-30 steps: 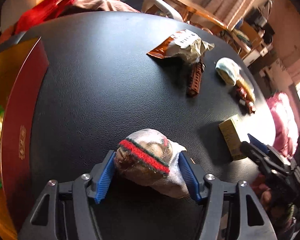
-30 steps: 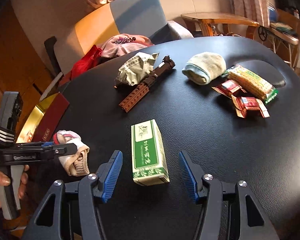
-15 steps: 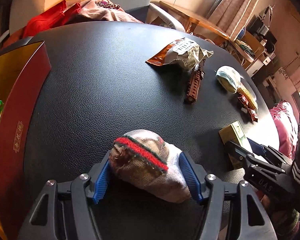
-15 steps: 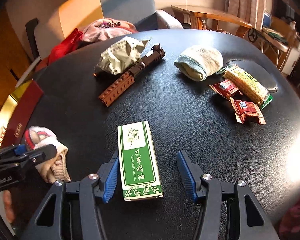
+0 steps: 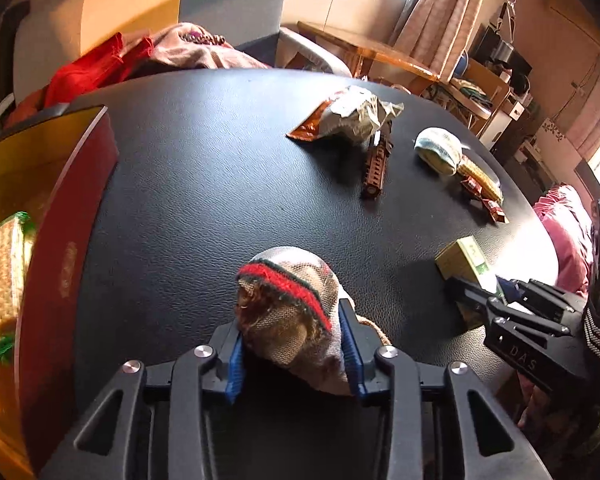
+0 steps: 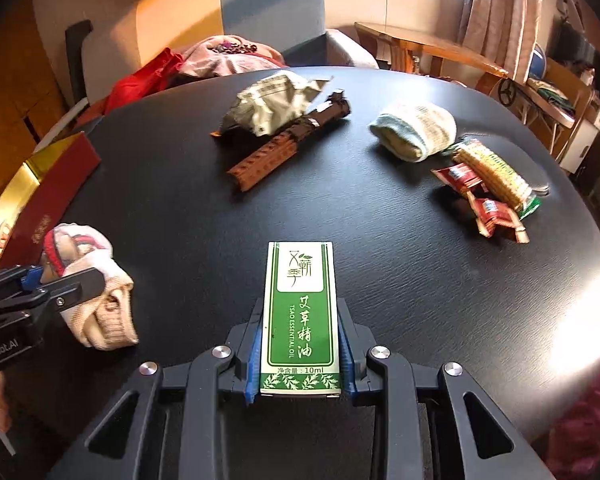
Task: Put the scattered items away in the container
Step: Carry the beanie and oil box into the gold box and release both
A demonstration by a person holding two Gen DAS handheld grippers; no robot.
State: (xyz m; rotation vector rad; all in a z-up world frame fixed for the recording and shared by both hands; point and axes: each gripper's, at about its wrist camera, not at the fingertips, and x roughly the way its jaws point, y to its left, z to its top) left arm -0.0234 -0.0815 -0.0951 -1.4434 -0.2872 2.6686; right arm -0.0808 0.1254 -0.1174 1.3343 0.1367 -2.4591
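While both sets of jaws have just been closing, each has something pinched now: the left gripper [image 5: 292, 344] is clamped on the rolled sock [image 5: 290, 304] with the red stripe, and the right gripper [image 6: 300, 354] squeezes the green essential oil box [image 6: 300, 312] by its long sides. Both sit at the near edge of the black table [image 5: 204, 184]. The red container [image 5: 60, 248] hangs at the left rim (gold inside, a packet already in it). Wide bare tabletop lies between sock and container. The crumpled wrapper [image 6: 276, 102], brown brick strip [image 6: 284, 148], pale sock [image 6: 416, 130] and snack packets [image 6: 488, 188] cluster toward the far right.
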